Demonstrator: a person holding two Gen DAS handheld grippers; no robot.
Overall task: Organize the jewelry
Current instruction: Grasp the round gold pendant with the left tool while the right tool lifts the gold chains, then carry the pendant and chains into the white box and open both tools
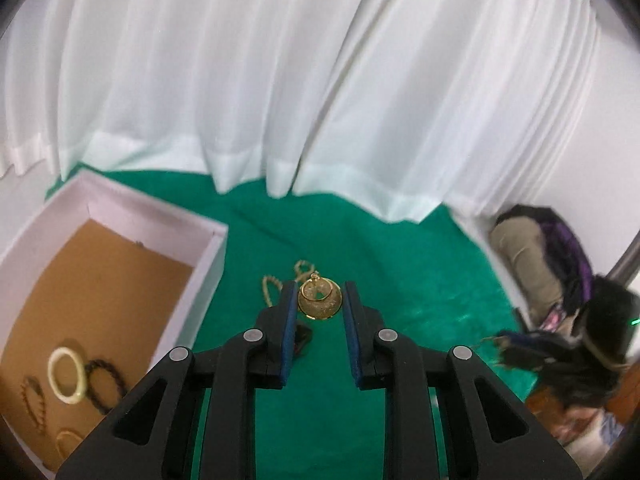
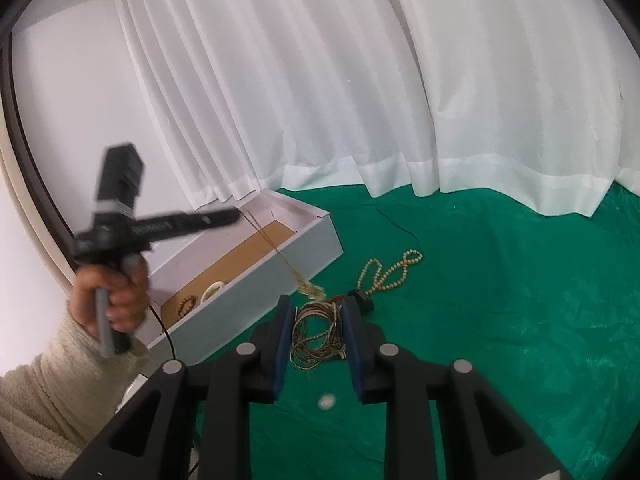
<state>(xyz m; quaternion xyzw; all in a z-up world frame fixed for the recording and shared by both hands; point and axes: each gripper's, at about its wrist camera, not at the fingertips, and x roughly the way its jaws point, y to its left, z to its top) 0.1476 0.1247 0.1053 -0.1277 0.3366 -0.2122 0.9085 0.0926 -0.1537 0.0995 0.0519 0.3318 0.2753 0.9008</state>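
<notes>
In the left wrist view my left gripper (image 1: 319, 292) has a gold round pendant (image 1: 320, 300) between its fingertips, above the green cloth. In the right wrist view that gripper (image 2: 236, 216) is raised beside the white box (image 2: 280, 258), with a thin gold chain (image 2: 276, 248) hanging from its tips down to a small gold heap (image 2: 312, 290) near the cloth. My right gripper (image 2: 315, 312) is open, low over a coiled bronze chain (image 2: 318, 334). A pearl bead necklace (image 2: 390, 272) lies on the cloth and shows in the left wrist view (image 1: 276, 286) too.
The white box (image 1: 120, 208) has a brown floor holding a cream bangle (image 1: 68, 376) and dark bead bracelets (image 1: 104, 384). A small dark red-and-black item (image 2: 362, 298) lies by the beads. White curtains hang behind. Dark clutter (image 1: 560, 320) sits off the cloth's right edge.
</notes>
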